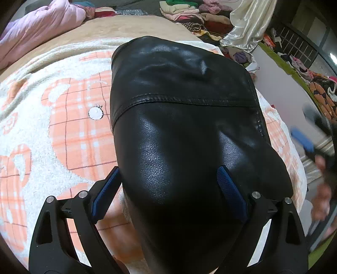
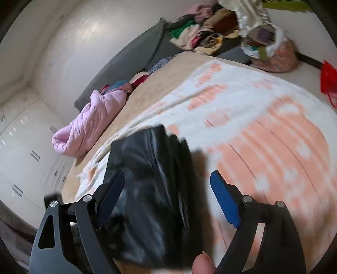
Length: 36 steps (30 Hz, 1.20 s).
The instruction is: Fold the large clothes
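Observation:
A folded black leather jacket [image 1: 181, 130] lies on an orange-and-white fleece blanket [image 1: 63, 130] spread over the bed. My left gripper [image 1: 168, 168] hovers just over the jacket's near end, jaws wide open and pads clear of the leather. The right wrist view, blurred, shows the same jacket [image 2: 147, 189] as a thick dark bundle at the blanket's [image 2: 263, 137] near left corner. My right gripper [image 2: 168, 173] stands open above it with nothing pinched. That gripper also shows as a blur at the left wrist view's right edge, held by a hand [image 1: 322, 196].
A pink quilted garment [image 1: 38, 27] [image 2: 90, 122] lies at the bed's far side. A pile of mixed clothes [image 1: 185, 12] [image 2: 200, 35] sits beyond the bed, beside shiny cream fabric [image 1: 246, 23]. White cabinets [image 2: 25, 147] stand left of the bed.

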{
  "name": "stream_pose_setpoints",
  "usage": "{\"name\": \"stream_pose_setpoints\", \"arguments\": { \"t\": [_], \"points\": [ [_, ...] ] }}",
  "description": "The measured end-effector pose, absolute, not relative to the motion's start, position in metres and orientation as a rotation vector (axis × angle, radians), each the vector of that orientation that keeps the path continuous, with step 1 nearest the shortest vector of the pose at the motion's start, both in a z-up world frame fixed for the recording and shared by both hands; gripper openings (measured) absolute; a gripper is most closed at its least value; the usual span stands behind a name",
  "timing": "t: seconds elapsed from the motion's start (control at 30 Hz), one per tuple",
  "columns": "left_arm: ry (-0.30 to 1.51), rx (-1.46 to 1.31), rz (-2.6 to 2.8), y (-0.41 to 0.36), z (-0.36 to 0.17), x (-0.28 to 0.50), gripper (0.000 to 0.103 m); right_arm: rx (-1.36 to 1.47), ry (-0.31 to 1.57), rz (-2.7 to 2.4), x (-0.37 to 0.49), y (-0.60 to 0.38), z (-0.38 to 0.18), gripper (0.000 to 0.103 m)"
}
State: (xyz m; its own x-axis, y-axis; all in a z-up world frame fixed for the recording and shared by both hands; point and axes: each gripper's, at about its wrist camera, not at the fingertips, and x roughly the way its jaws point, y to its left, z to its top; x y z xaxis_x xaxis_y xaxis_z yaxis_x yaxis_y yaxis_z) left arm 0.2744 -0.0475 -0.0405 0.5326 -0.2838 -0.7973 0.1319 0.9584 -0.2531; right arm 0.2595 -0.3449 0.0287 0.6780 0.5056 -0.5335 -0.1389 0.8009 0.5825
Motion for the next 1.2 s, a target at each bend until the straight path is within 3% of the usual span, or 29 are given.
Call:
{"name": "stream_pose_setpoints", "arguments": {
  "t": [0.27,0.33,0.37,0.43,0.5,0.63,0.73,0.97,1.2],
  "points": [
    [0.96,-0.162,-0.24,-0.049,-0.039,0.271,0.085,0.32,0.826,0.397,0.338,-0.289,0.027,0.08],
    [0.957,-0.158,-0.241,-0.049,-0.039,0.269,0.085,0.305,0.83,0.359,0.347,-0.284,0.022,0.071],
    [0.954,-0.154,-0.243,-0.049,-0.039,0.267,0.085,0.281,0.843,0.351,0.352,-0.28,0.017,0.067],
    [0.951,-0.147,-0.245,-0.051,-0.039,0.264,0.085,0.28,0.88,0.383,0.353,-0.28,0.007,0.046],
    [0.946,-0.141,-0.245,-0.053,-0.037,0.263,0.085,0.297,0.86,0.421,0.351,-0.284,0.009,0.014],
    [0.929,-0.147,-0.262,-0.055,-0.035,0.259,0.085,0.38,0.812,0.484,0.352,-0.299,0.013,0.011],
    [0.927,-0.104,-0.261,-0.062,-0.035,0.255,0.085,0.374,0.888,0.439,0.362,-0.301,-0.009,0.011],
    [0.92,-0.082,-0.264,-0.068,-0.037,0.253,0.085,0.323,0.956,0.383,0.369,-0.298,-0.038,0.017],
    [0.928,-0.1,-0.265,-0.064,-0.033,0.251,0.086,0.338,0.894,0.388,0.354,-0.305,-0.023,0.028]
  ]
}}
